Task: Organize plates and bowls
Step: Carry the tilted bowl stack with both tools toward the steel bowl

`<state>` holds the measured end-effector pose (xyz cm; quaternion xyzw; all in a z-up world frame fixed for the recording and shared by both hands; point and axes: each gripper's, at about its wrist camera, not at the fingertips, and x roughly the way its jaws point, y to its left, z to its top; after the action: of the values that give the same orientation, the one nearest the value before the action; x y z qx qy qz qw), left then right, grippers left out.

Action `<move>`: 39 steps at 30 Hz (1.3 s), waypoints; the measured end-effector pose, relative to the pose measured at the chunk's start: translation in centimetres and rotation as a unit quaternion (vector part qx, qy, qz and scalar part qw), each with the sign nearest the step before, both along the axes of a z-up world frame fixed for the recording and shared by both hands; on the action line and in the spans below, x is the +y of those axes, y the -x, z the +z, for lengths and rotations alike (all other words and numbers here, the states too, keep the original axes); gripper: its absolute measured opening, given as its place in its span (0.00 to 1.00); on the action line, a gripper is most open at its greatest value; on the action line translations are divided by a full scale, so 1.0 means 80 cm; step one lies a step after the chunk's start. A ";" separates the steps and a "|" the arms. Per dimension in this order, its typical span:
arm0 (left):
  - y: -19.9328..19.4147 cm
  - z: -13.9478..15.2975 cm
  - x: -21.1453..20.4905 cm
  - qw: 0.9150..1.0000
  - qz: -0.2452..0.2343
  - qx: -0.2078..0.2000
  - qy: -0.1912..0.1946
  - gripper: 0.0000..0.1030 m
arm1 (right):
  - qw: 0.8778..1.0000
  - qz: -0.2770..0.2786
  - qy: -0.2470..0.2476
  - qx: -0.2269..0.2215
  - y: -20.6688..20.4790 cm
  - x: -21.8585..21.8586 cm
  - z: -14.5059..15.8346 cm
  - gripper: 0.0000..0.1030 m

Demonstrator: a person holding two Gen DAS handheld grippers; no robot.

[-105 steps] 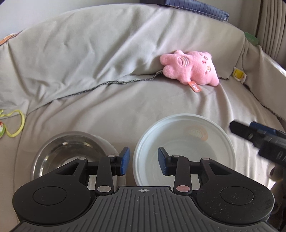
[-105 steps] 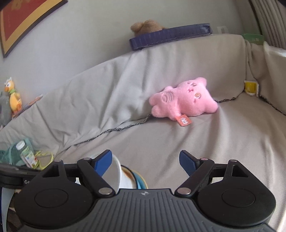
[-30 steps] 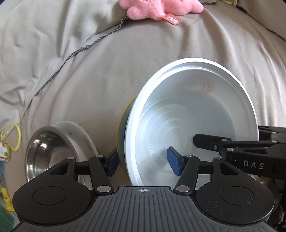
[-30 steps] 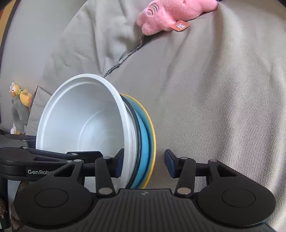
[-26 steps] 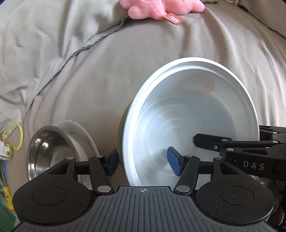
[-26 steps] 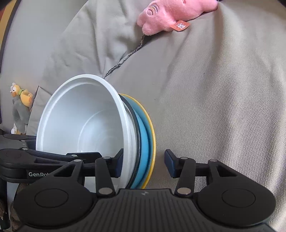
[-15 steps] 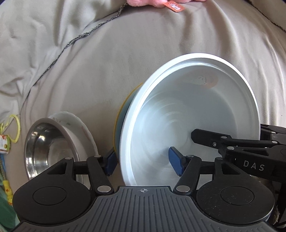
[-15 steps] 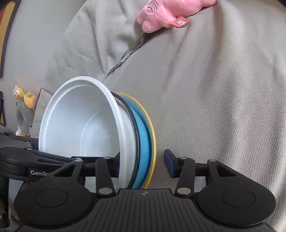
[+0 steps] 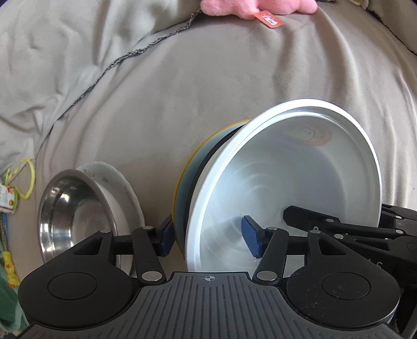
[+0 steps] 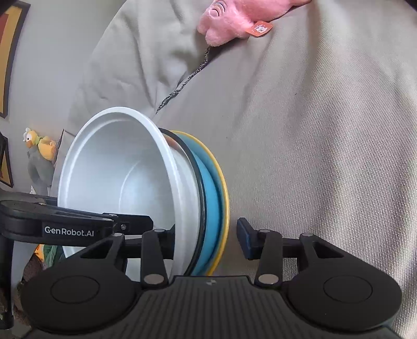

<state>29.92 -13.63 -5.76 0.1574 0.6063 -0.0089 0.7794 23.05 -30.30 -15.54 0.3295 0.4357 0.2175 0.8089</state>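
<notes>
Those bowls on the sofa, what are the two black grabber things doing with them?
A person is tidying dishes on a cloth-covered sofa. Both grippers straddle a tilted stack: a white bowl nested in a blue plate with a yellow rim. The left gripper and right gripper are closing, pads not yet pressing. Beside it, a steel bowl sits in a white dish. A pink plush toy lies behind.

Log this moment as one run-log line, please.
left gripper: closing astride white bowl and blue plate | right gripper: closing astride same stack
</notes>
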 end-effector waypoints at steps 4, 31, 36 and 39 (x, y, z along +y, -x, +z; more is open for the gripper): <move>-0.001 -0.003 0.004 1.000 0.020 0.005 0.003 0.58 | 1.000 0.000 0.003 -0.003 0.001 0.001 0.000 0.40; -0.009 0.002 0.000 1.000 -0.004 -0.014 -0.027 0.49 | 1.000 0.011 -0.012 0.022 -0.019 0.015 0.001 0.44; -0.014 0.007 0.004 1.000 -0.018 -0.016 -0.012 0.49 | 0.997 0.011 -0.049 0.061 -0.028 0.009 -0.007 0.44; -0.014 0.008 0.005 1.000 -0.023 -0.018 -0.007 0.49 | 0.997 0.014 -0.048 0.066 -0.032 0.009 -0.005 0.44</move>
<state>31.02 -13.20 -5.11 0.1774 0.5886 -0.0200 0.7885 25.62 -29.55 -15.97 0.3754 0.4817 0.2275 0.7584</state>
